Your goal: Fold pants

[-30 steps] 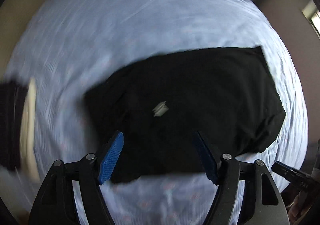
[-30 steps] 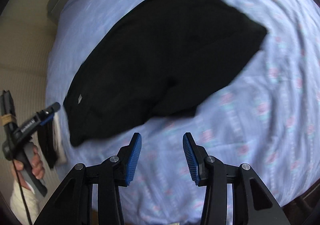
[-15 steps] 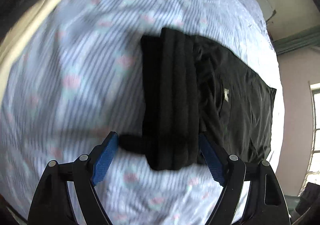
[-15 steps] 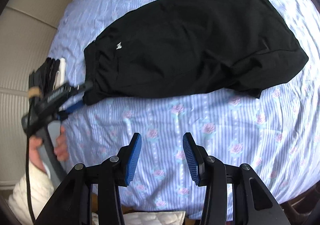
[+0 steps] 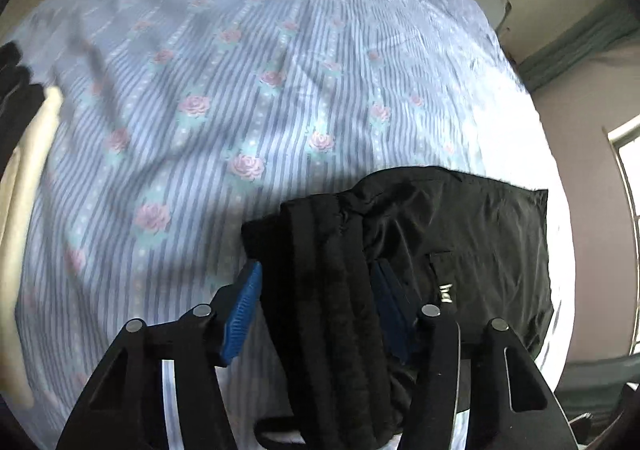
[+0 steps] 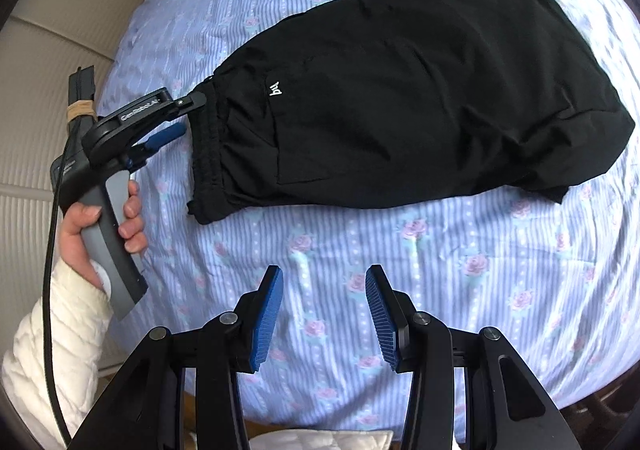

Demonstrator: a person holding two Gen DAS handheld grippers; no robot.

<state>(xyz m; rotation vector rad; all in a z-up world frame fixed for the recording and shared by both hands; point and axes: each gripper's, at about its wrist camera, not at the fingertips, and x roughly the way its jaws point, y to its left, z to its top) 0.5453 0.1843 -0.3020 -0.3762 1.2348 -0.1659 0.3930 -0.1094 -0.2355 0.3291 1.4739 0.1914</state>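
left gripper (image 5: 316, 290), tilted down, closing around pants (image 6: 400, 110) waistband; right gripper (image 6: 324, 314) empty, half-open.

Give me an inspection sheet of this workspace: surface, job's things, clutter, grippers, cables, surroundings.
Surface: bed sheet, blue striped with pink roses, lightly wrinkled.
Job's things: black pants lying folded lengthwise, waistband toward the left gripper, small white logo showing.
Clutter: a dark and cream bundle at the sheet's edge, blurred.
Grippers: left gripper has just been closing, the waistband between its fingers; whether its pads press I cannot tell. Right gripper open above bare sheet, holding nothing.
Cables: black cable running from the left gripper's handle past the white sleeve.
Surroundings: pinkish wall, window.
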